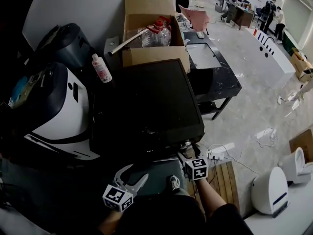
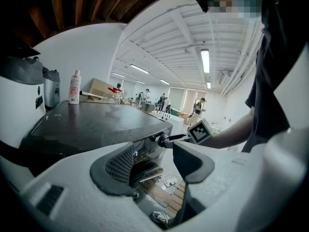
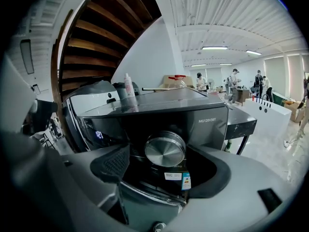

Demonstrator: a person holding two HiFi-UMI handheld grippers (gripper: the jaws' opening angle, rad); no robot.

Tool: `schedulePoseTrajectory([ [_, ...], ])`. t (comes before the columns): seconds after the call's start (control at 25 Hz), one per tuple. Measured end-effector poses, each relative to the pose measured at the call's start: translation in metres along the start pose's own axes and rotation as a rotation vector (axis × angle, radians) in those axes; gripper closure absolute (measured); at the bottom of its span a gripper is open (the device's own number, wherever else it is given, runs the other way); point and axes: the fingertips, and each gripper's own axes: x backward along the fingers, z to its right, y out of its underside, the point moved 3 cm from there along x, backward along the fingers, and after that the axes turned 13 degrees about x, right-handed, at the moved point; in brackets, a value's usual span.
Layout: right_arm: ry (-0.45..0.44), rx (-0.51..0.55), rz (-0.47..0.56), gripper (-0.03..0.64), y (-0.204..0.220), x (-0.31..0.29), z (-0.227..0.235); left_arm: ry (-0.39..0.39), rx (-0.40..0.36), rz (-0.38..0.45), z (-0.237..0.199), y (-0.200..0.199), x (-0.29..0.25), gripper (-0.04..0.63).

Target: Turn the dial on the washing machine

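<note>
Right gripper view: right claw (image 3: 163, 166) released, jaws spread either side of the steel dial (image 3: 165, 149), no clear contact. Dial sits on the dark washing machine's (image 3: 212, 122) front panel, toward its right end. Left claw (image 2: 152, 166) also released, empty, held low before the machine front.

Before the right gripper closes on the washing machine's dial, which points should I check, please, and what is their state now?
1. Dial centred between the jaws of the right gripper: ok.
2. Those jaws apart, with a gap on each side of the dial: ok.
3. Jaws reaching far enough over the dial's rim: cannot tell.
4. Left gripper open, empty, away from the washing machine panel: ok.
5. Dial's present setting: cannot tell, no mark shows on its metal face.
</note>
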Motion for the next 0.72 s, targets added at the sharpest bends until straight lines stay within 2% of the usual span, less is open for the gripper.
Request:
schedulePoseTrajectory([
  [0.4,0.073,-0.034,0.088,0.294,-0.021,0.033,0.001,0.04,-0.021,0.007,0.008,0.0,0.007,0.348],
  [0.72,0.138,-0.065,0.233,0.385,-0.054,0.082,-0.017,0.072,-0.06,0.032,0.012,-0.005,0.023,0.37],
])
